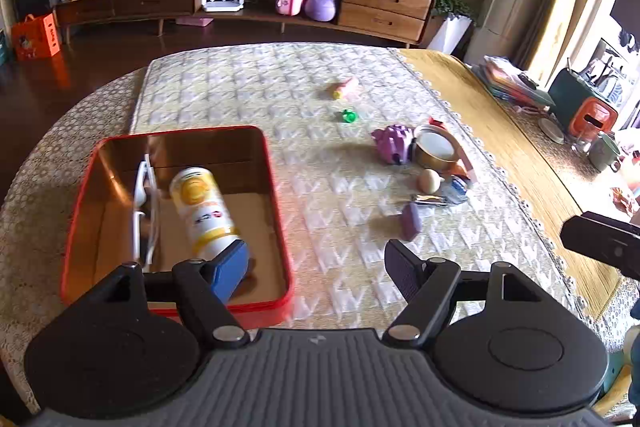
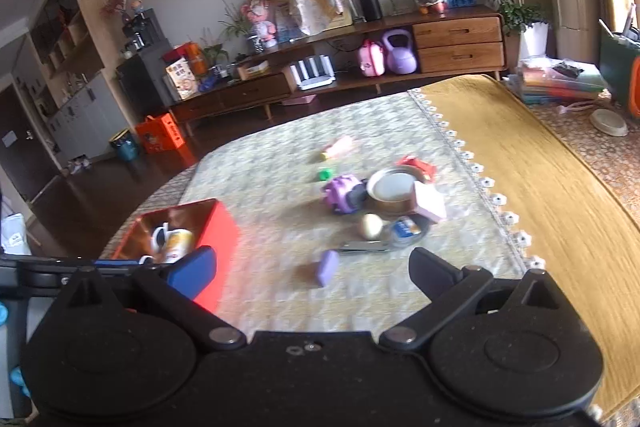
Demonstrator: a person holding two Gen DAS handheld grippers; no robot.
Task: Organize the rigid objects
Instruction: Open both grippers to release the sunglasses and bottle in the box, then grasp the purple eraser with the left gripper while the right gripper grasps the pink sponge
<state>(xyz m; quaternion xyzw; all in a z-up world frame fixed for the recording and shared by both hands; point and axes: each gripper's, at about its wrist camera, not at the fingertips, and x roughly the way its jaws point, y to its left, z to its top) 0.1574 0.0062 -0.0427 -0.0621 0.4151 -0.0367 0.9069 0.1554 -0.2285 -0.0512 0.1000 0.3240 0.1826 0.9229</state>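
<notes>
A red tin box (image 1: 276, 195) sits at the left of the table and holds a yellow-white can (image 1: 202, 211) and a white object (image 1: 142, 203). My left gripper (image 1: 316, 267) is open and empty, its blue finger over the box's near right corner. A purple block (image 1: 411, 221), an egg (image 1: 429, 181), a purple toy (image 1: 394, 143), a round tin (image 1: 436, 149), a green piece (image 1: 349, 115) and a pink tube (image 1: 346, 87) lie to the right. My right gripper (image 2: 312, 273) is open and empty, above the mat near the purple block (image 2: 328, 267). The box (image 2: 216, 227) shows at the left there.
A patterned mat (image 1: 240, 95) covers the table, with a yellow cloth (image 1: 480, 115) to its right. Books and a green appliance (image 1: 572, 99) stand at the far right. A wooden sideboard (image 1: 384, 11) with a purple kettlebell stands beyond the table.
</notes>
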